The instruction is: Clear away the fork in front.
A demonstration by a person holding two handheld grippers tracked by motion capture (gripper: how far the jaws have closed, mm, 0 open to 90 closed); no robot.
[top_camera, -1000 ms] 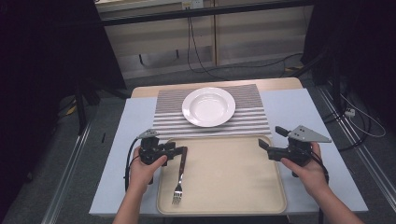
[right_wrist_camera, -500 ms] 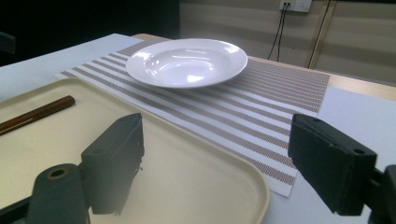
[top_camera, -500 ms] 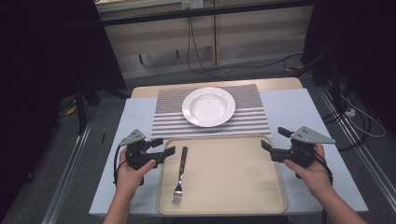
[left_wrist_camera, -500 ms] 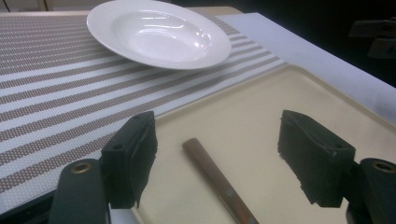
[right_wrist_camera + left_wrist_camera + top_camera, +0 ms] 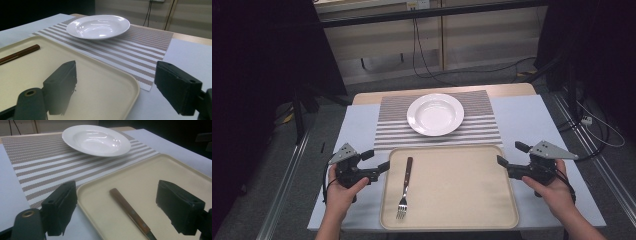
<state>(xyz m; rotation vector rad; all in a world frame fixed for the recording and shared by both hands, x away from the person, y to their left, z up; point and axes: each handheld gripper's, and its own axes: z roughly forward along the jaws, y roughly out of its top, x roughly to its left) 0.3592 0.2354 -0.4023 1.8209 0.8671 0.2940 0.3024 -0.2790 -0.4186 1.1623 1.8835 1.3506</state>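
The fork [image 5: 404, 189] is lying flat in the left part of the beige tray [image 5: 462, 220], its wooden handle pointing toward the plate and its tines toward you. Your left gripper [image 5: 378, 161] is hovering just beside the tray's left edge, level with the handle's far end, and its fingers [image 5: 61, 207] are standing wide apart with nothing pressed between them; they have just been opening. In the left gripper view the handle [image 5: 130, 211] is lying in the gap between the two fingers but lower down, on the tray floor, touching neither of them. One finger is hanging over the tray's rim and the other over its inside.

Your right gripper [image 5: 508, 160] is waiting at the tray's right edge, well apart from the fork, its fingers [image 5: 62, 85] also spread wide and holding nothing. In the right gripper view the end of the handle [image 5: 20, 53] is showing far off on the tray.

Beyond the tray, the white plate [image 5: 435, 114] is sitting on the striped placemat [image 5: 482, 130], which is lying just beside the tray's far edge. All of it is resting on the table [image 5: 532, 120], under its pale blue cover.
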